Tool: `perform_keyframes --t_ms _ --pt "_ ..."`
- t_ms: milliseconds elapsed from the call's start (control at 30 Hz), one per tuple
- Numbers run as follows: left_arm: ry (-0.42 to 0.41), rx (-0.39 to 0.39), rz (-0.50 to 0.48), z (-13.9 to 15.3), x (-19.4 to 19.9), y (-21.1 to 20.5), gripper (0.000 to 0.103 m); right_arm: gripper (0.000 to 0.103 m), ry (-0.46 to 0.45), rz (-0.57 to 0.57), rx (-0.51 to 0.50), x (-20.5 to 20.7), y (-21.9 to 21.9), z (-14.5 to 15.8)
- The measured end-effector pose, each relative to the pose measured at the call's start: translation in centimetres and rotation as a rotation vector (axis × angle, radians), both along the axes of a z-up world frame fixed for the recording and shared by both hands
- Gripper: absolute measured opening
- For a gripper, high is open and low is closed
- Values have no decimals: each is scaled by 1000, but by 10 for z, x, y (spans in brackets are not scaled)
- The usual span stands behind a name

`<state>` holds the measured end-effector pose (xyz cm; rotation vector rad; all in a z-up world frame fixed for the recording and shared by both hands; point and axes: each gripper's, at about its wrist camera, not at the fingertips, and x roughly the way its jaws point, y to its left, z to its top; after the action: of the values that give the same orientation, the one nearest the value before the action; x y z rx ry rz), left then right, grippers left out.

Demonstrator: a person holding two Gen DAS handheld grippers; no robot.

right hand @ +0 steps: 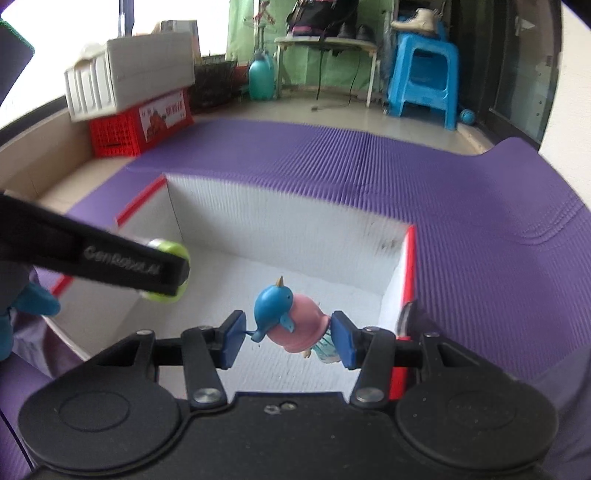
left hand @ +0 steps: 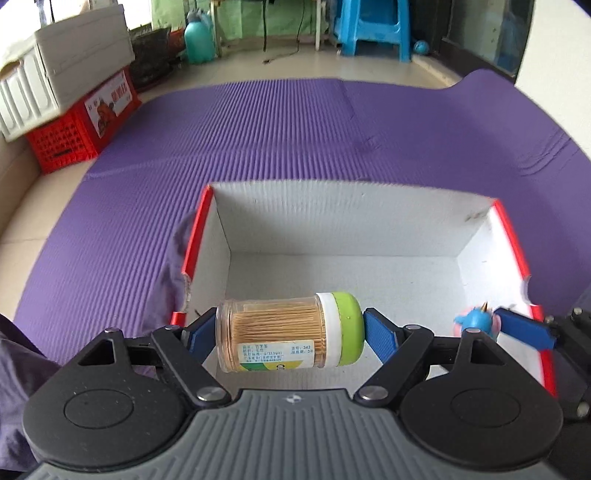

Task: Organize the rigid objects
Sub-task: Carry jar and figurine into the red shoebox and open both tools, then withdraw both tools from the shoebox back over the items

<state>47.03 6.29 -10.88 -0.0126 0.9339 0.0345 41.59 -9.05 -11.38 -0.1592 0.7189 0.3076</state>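
Note:
My left gripper (left hand: 290, 332) is shut on a clear toothpick jar (left hand: 280, 334) with a green cap, held sideways above the inside of a white cardboard box (left hand: 332, 218) with red edges. My right gripper (right hand: 288, 338) is shut on a small figurine (right hand: 288, 317) with a blue head and pink body, held over the same box (right hand: 258, 225) near its right wall. The figurine also shows in the left wrist view (left hand: 476, 321) at the right. The jar's green cap (right hand: 168, 271) and the left gripper's finger show in the right wrist view.
The box sits on a purple ribbed mat (left hand: 258, 129). A red crate (left hand: 81, 125) with a white bin on it stands at the far left. A blue plastic stool (left hand: 373, 26) and a teal bottle (left hand: 199, 37) stand beyond the mat.

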Motion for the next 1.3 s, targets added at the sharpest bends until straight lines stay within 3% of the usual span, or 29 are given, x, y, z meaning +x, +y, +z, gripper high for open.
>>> perform_keyframes --t_ms 500,633,733,967,1133,1300 --pt "148 64 -70 -58 21 -20 83 50 102 11 -51 20 16 -39" --pt "204 36 -74 -61 25 -17 83 52 104 16 -49 21 15 -39" --pt "230 -4 -48 -61 26 -10 83 60 102 23 -34 19 15 -37" --pt "181 3 -44 -44 8 -8 82 64 92 28 -16 7 12 -26" --pt "137 4 -26 -17 -8 -8 82 71 74 10 10 -6 3 -10" --pt "83 5 -12 13 -39 -11 82 72 58 -1 63 -26 -8 9"
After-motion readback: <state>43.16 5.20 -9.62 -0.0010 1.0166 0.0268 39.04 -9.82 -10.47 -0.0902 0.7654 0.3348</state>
